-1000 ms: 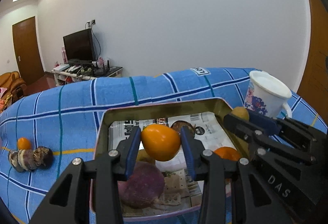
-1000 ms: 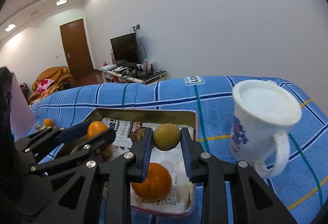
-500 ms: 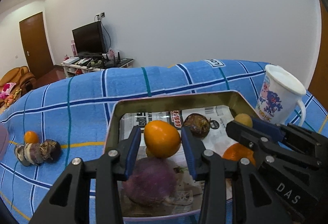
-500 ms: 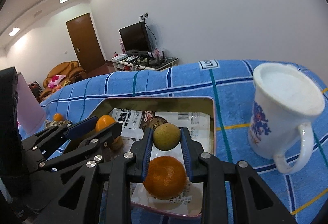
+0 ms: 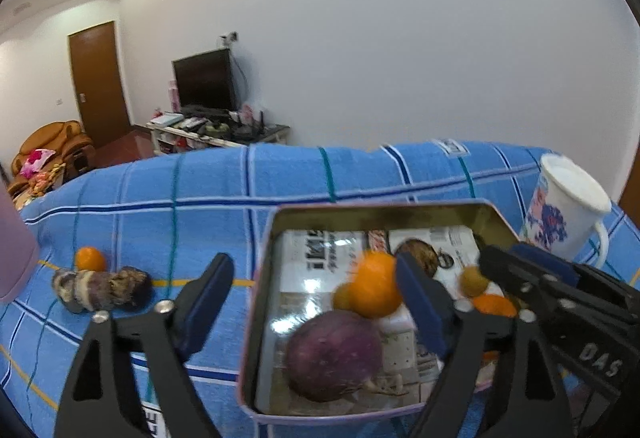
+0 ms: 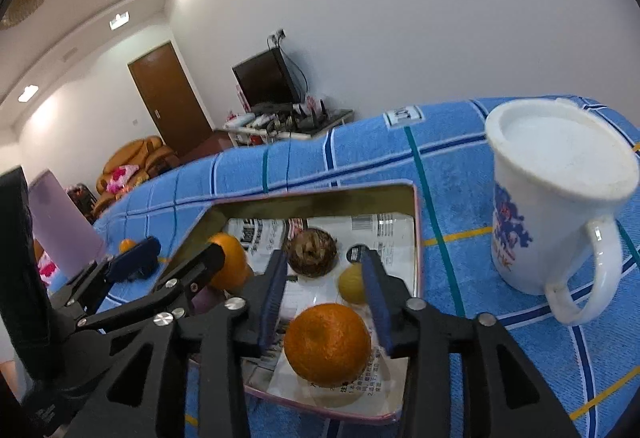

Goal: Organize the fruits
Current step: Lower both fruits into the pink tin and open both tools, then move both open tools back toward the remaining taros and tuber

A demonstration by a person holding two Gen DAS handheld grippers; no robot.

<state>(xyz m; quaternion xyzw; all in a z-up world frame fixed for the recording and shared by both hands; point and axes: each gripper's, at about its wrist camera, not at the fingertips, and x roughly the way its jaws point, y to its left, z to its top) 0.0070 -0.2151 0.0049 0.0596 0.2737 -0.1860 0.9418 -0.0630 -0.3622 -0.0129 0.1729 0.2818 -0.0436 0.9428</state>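
Your orange fruit [image 5: 374, 290] is sitting blurred in the tin tray [image 5: 256, 322], just off the left gripper [image 5: 316, 302], whose jaws are opening wide around nothing. Your right gripper [image 6: 326, 298] is opening too, beside a yellow fruit [image 6: 351, 284]. At two o'clock, a mug [image 6: 556, 213] is crowding the tray's edge.

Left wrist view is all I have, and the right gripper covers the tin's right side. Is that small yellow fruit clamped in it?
Observer: No. The right gripper has its jaws opening; the yellow fruit is between them near one finger, with no pad pressing on it, over the tin.
Operator: What is the orange patch I glimpse behind that gripper?
Observer: A whole orange, bigger than the yellow fruit, lying on the printed paper in the tin's near end, right under the open jaws.
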